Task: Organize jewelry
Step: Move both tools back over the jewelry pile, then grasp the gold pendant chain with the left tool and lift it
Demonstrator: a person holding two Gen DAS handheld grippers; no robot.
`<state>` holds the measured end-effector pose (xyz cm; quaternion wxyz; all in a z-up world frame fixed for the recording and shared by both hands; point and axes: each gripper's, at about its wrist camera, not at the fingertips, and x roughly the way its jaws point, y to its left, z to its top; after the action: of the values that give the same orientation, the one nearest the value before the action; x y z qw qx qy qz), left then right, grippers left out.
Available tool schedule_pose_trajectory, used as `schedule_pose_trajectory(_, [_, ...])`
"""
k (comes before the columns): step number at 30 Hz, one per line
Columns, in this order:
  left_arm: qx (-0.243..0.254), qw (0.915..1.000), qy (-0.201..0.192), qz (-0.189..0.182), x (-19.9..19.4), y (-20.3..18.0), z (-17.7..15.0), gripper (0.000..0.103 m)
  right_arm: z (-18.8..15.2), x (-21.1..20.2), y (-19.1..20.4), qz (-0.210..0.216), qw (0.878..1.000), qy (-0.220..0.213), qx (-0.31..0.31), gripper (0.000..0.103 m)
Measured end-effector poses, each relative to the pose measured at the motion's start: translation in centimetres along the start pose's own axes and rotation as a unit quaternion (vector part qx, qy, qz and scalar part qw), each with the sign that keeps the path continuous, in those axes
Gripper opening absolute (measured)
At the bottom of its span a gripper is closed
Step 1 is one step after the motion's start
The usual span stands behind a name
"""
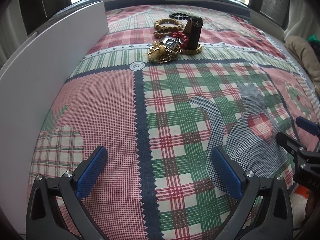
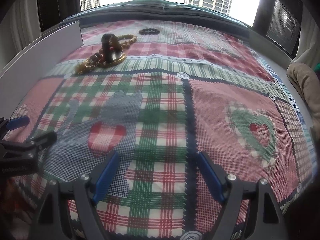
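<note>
Jewelry pile (image 1: 174, 38) far ahead of both gaping, empty tongs (image 1: 160, 172) (image 2: 158, 176).

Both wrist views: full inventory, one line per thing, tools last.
Patchwork cloth: 1, red, green and white plaid with grey cat and heart patches, covers the surface.
White board: 1, white, upright along the cloth's left edge.
Jewelry pile: 1 heap, far centre of the cloth.
Tan bead bracelets: at least 2, tan-brown, back of the pile.
Red bead bracelet: 1, red, middle of the pile.
Black bead bracelet: 1, black, apart behind the pile.
Dark watch: 1, dark brown, standing up.
Gold pieces: tangled, gold, front of the pile.
Left tool: open, empty.
Right tool: open, empty.
</note>
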<state>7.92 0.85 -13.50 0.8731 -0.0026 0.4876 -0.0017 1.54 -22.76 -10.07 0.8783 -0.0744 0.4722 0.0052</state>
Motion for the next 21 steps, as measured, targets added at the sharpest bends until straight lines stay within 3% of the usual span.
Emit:
schedule_pose_trajectory(4, [-0.007, 1.0, -0.002, -0.006, -0.3, 0.3, 0.1, 0.102, 0.1, -0.4, -0.3, 0.003, 1.0, -0.007, 0.006, 0.082])
schedule_pose_trajectory(12, [-0.047, 0.9964, -0.056, -0.043, -3.1, 2.6, 1.3, 0.102, 0.4, -0.3, -1.8, 0.009, 0.999, -0.007, 0.04, 0.082])
schedule_pose_trajectory(21, [0.016, 0.9954, -0.069, -0.065, -2.6, 2.0, 7.0, 0.102, 0.6, -0.6, -0.9, 0.019, 0.999, -0.016, 0.026, 0.082])
